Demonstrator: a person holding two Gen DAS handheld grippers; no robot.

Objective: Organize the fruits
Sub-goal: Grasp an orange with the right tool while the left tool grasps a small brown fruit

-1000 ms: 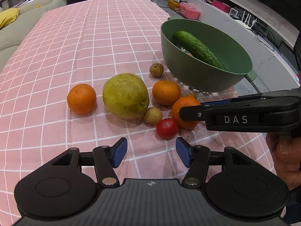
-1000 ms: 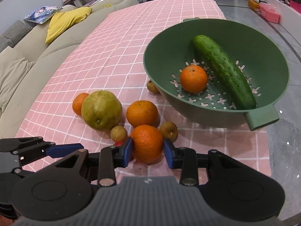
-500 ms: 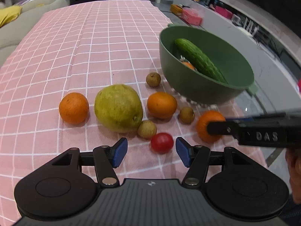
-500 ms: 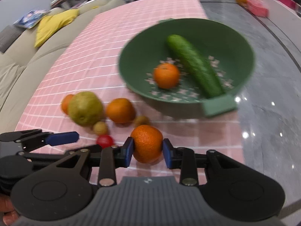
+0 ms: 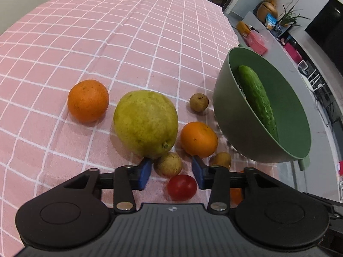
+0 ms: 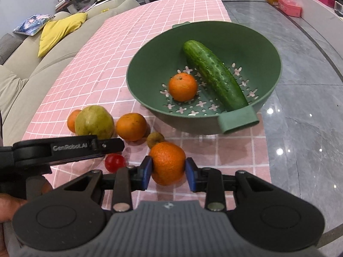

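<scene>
The left wrist view looks from low and close over the near edge of the table [image 5: 107, 32] – facing its far end, with the bowl [image 5: 231, 132] at the right edge. The right wrist view sits higher and further right, facing the bowl [image 6: 150, 98] from above. Both share the bowl, the cucumber [image 5: 256, 96] [image 6: 214, 75], the pear [image 5: 145, 124] [image 6: 94, 121] and the tomato [image 5: 181, 187] [image 6: 115, 162] – each from its own side

"GenRobot.AI" in pale letters along the left hand-held gripper [image 6: 111, 145] finger's black side
</scene>
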